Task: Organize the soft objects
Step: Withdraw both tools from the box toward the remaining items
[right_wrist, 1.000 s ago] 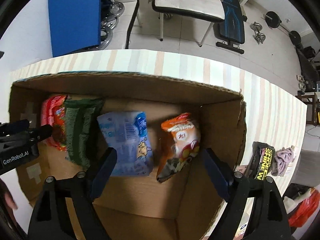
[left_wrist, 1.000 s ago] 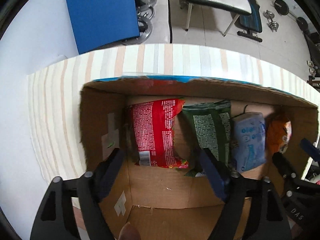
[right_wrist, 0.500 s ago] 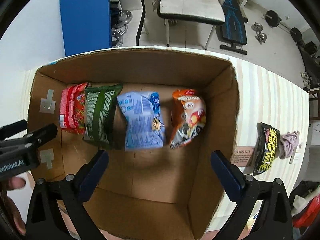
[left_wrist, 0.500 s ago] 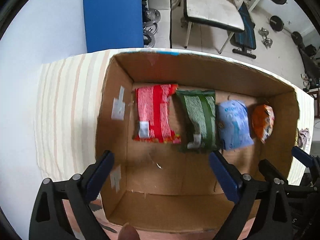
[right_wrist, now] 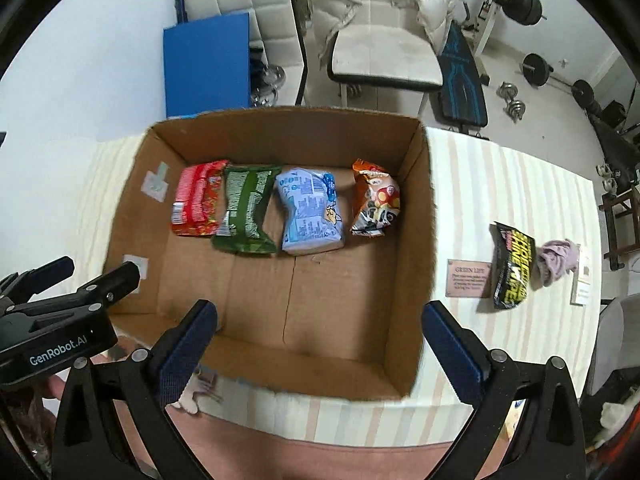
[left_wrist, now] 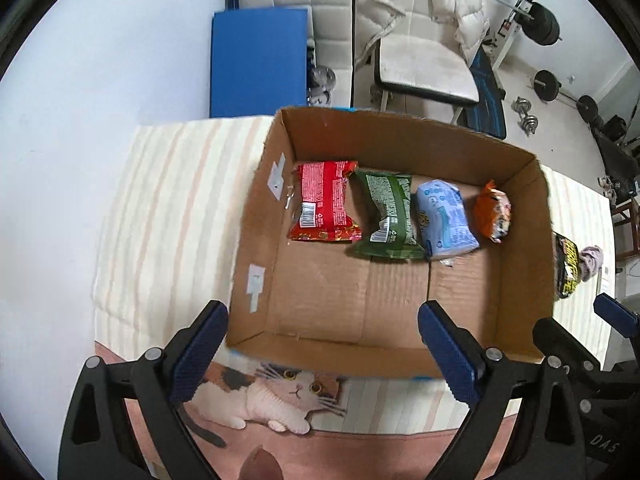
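Note:
An open cardboard box [left_wrist: 256, 248] [right_wrist: 412, 264] stands on the striped table. A row of soft packets lies along its far side: a red packet [left_wrist: 325, 202] [right_wrist: 197, 204], a green packet [left_wrist: 390, 216] [right_wrist: 247, 210], a light blue packet [left_wrist: 445, 216] [right_wrist: 310, 210] and an orange packet [left_wrist: 494, 212] [right_wrist: 374, 200]. My left gripper [left_wrist: 324, 344] is open and empty, above the box's near edge. My right gripper [right_wrist: 318, 340] is open and empty, above the box's near wall. A black-and-yellow packet [right_wrist: 512, 266] [left_wrist: 568, 266] and a lilac cloth [right_wrist: 558, 260] lie on the table right of the box.
A small card [right_wrist: 468, 278] lies between the box and the black packet. A cat-print mat [left_wrist: 280, 396] lies at the table's near edge. Behind the table stand a blue panel [left_wrist: 258, 60], a white chair with a jacket [right_wrist: 380, 32] and gym weights [right_wrist: 512, 100].
Both grippers have pulled up and back out of the box, so the whole box and the table around it now show. The packets have not moved.

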Available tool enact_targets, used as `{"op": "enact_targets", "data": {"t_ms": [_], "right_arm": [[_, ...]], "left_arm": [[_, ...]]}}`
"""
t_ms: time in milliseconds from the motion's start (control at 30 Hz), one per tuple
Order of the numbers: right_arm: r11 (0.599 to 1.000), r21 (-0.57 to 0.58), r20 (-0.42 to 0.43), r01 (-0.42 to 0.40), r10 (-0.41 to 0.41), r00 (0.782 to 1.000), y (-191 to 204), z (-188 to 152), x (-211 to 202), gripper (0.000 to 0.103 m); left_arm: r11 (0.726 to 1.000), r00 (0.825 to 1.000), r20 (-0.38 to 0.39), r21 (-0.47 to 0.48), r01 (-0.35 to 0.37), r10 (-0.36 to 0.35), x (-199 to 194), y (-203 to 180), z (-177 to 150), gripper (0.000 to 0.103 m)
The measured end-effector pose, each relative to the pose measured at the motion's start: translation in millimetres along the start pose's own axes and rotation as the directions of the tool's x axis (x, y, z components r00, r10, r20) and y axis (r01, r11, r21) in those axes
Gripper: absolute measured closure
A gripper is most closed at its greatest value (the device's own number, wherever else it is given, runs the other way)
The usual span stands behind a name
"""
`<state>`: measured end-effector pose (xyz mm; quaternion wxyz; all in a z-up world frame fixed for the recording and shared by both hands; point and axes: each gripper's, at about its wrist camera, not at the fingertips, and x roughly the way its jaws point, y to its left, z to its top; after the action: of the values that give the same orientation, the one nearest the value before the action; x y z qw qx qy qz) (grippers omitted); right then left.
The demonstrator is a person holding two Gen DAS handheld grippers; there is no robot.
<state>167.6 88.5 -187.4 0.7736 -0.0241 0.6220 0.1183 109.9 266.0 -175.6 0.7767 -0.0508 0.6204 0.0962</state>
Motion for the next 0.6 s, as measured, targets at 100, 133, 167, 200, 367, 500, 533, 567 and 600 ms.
{"op": "enact_targets", "data": {"t_ms": [100, 133, 167, 200, 367, 500, 533, 567, 600], "right_arm": [[1.000, 0.004, 0.027, -0.015, 0.015, 1.000, -3.0, -12.8, -18.3, 0.000], [1.000, 0.007, 0.036, -0.021, 0.021, 0.999, -4.5, -16.5, -23.5, 0.000], [0.999, 0.013, 0.044, -0.031, 0.030, 0.999, -6.3, -20.2, -28.6, 0.000], [0.999, 0.016, 0.049, -0.038, 0.038, 0.998, -7.4, -22.5, -31.6, 0.000], [0.995, 0.022, 0.049, -0.096, 0.094, 0.994, -27.5, -38.6, -48.2, 0.000], [0.997, 0.018, 0.014, -0.080, 0.080, 0.997, -75.2, -57.2, -56.2, 0.000], [0.998, 0.022, 0.007, -0.067, 0.067, 0.998, -86.7, -62.2, -56.1, 0.000], [0.999, 0.023, -0.009, -0.042, 0.042, 0.999, -105.2, -68.0, -54.2, 0.000], [1.000, 0.023, -0.031, 0.000, 0.001, 1.000, -126.5, -75.5, -50.2, 0.000]], "left_arm": [[1.000, 0.999, 0.034, 0.001, 0.000, 0.000, -17.9, -1.9, -9.2, 0.006], [1.000, 0.999, 0.043, 0.002, -0.002, 0.002, -23.4, -3.3, -12.4, 0.006], [1.000, 0.999, 0.048, 0.001, -0.004, 0.004, -26.6, -4.3, -14.6, 0.006], [1.000, 0.998, 0.059, 0.001, -0.010, 0.010, -31.7, -6.8, -17.9, 0.006], [0.996, 0.993, 0.110, 0.063, -0.056, 0.049, -56.6, -38.0, -31.5, 0.006], [0.983, 0.988, 0.135, 0.155, -0.100, 0.079, -64.2, -85.0, -38.7, 0.006], [0.975, 0.986, 0.142, 0.188, -0.117, 0.091, -63.4, -102.0, -40.5, 0.006], [0.968, 0.985, 0.145, 0.216, -0.127, 0.097, -61.8, -116.9, -41.7, 0.006], [0.960, 0.985, 0.140, 0.247, -0.135, 0.102, -58.1, -133.9, -42.3, 0.006]]}}
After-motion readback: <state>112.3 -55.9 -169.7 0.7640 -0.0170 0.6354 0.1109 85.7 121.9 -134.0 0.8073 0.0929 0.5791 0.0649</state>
